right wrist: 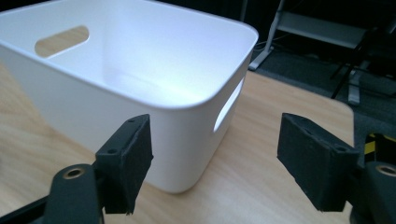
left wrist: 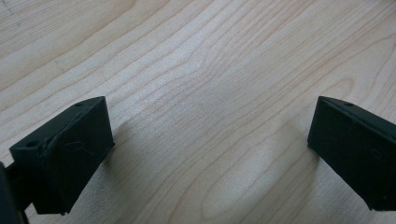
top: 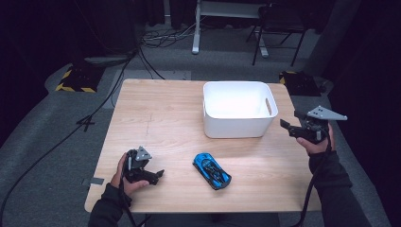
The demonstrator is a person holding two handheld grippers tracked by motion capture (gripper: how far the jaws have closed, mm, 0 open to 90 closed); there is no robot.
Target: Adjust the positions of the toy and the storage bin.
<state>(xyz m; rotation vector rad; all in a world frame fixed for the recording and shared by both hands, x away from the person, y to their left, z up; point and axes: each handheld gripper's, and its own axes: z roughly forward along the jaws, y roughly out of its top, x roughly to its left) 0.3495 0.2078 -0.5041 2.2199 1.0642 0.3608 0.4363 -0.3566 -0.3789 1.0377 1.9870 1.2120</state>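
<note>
The right gripper [top: 289,127] hangs beside the white bin [top: 239,109], jaws parted and holding nothing, aimed at the bin's handle side as if lining up with it. The left gripper [top: 158,175] rests low on the table [top: 156,113], jaws spread wide and empty. The blue toy car [top: 211,170] lies untouched between the hands, near the front edge. The table is pale wood; around it are a dark floor, cables and a chair [top: 279,23].
</note>
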